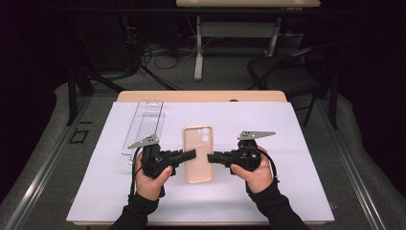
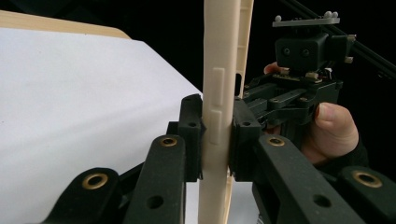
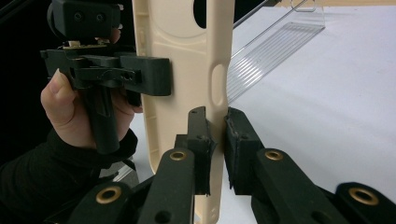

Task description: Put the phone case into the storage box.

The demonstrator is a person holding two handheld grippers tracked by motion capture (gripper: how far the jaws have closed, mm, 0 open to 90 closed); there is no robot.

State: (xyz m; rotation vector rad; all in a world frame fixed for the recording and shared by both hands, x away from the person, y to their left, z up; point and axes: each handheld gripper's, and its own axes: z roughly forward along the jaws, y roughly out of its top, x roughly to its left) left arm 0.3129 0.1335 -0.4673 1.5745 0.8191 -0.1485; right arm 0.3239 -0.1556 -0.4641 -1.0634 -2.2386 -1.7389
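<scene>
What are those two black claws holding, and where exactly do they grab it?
Both hold the beige phone case. The left gripper pinches its left side edge, the right gripper its right side edge, each about halfway along.

My black left gripper (image 1: 190, 154) and black right gripper (image 1: 212, 156) clamped a beige phone case (image 1: 198, 154) over the white sheet (image 1: 287, 158); my sleeves (image 1: 135, 214) were black.
</scene>
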